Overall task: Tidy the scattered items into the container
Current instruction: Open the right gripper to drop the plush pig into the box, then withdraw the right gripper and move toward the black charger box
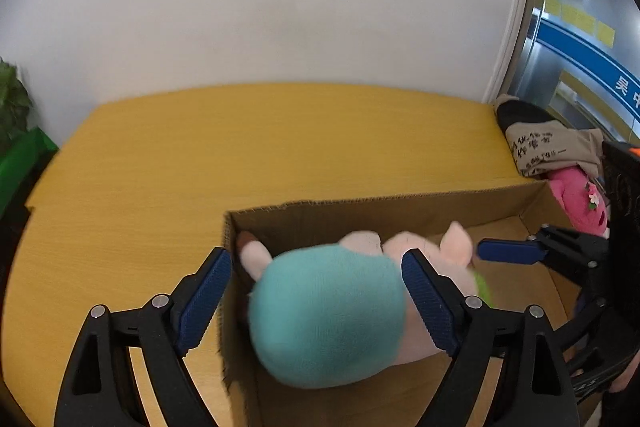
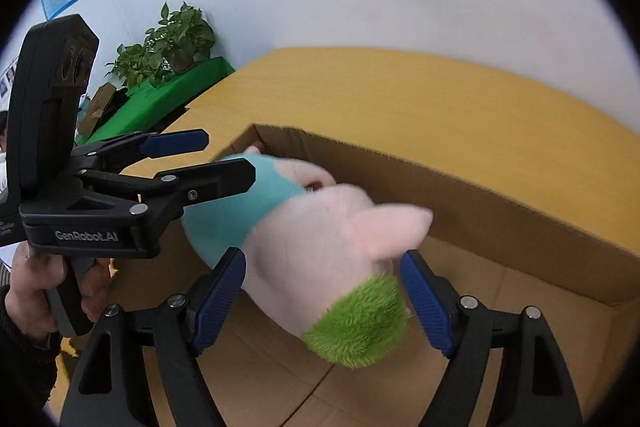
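Observation:
A plush pig with a pink head, teal body and green tuft lies over the open cardboard box (image 1: 420, 207). In the left wrist view its teal body (image 1: 326, 315) sits between the open fingers of my left gripper (image 1: 316, 291), with gaps on both sides. In the right wrist view the pink head and green tuft (image 2: 320, 267) sit between the spread fingers of my right gripper (image 2: 322, 295). The plush is blurred. My left gripper (image 2: 208, 155) also shows at the box's left end. The box (image 2: 460, 187) rests on a yellow table (image 1: 240, 147).
A pink plush (image 1: 576, 199) and a beige printed bag (image 1: 552, 147) lie at the table's right end, beyond the box. A potted plant (image 2: 168, 39) on a green cloth stands left of the table. A white wall is behind.

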A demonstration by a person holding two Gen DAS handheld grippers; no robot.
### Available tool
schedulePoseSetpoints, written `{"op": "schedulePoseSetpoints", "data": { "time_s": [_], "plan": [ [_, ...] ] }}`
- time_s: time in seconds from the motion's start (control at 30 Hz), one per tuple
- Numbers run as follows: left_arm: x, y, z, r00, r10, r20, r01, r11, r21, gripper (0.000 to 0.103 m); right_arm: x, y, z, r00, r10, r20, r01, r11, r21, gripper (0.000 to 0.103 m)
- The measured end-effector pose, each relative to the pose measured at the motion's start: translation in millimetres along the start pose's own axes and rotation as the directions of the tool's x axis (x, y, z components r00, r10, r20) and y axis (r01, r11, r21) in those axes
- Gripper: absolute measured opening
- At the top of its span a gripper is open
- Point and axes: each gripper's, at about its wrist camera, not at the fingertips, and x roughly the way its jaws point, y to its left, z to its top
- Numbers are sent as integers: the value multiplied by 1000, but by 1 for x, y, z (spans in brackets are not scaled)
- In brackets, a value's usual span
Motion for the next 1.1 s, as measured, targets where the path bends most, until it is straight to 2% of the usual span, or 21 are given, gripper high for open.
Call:
{"op": "schedulePoseSetpoints", "data": {
  "time_s": [0.1, 0.2, 0.3, 0.37, 0.47, 0.57, 0.63, 0.73, 0.8, 0.9, 1.0, 1.1],
  "plan": [
    [-59, -5, -2, 989, 4, 147, -4, 1000, 2, 103, -51, 27, 4, 994, -54, 92, 59, 997, -55, 83],
    [-124, -18, -12, 950, 16, 311, -18, 1000, 3, 103, -108, 59, -7, 978, -81, 190, 99, 991, -86, 84],
    [-177, -33, -29, 919, 74, 387, -71, 997, -22, 103, -143, 97, -16, 965, -118, 234, 141, 986, -85, 88],
    [-198, -46, -45, 916, 115, 386, -93, 993, -75, 103, -173, 113, -48, 955, -128, 268, 150, 986, -65, 90],
    [-216, -66, -74, 927, 88, 364, -68, 995, -68, 103, -194, 121, -77, 950, -115, 290, 121, 993, -2, 92],
    [-230, -78, -108, 938, 114, 326, -89, 992, -90, 103, -217, 115, -113, 938, -176, 300, 158, 984, 81, 94],
    [-232, -89, -129, 948, 97, 303, -73, 993, -89, 103, -221, 111, -132, 942, -232, 242, 210, 971, 113, 94],
    [-251, -91, -155, 947, 48, 317, -27, 997, -71, 103, -226, 116, -153, 938, -282, 201, 266, 959, 103, 94],
    [-258, -98, -165, 948, 64, 313, -47, 997, -60, 103, -231, 117, -165, 932, -312, 183, 296, 949, 109, 94],
    [-270, -112, -178, 939, 104, 328, -99, 995, -32, 103, -226, 117, -177, 926, -344, 157, 328, 937, 116, 94],
    [-274, -117, -186, 947, 118, 299, -113, 993, -35, 103, -235, 118, -190, 896, -409, 170, 391, 911, 135, 94],
    [-278, -118, -195, 947, 119, 298, -106, 993, -58, 103, -244, 121, -201, 895, -406, 185, 388, 913, 129, 94]
  ]
}}
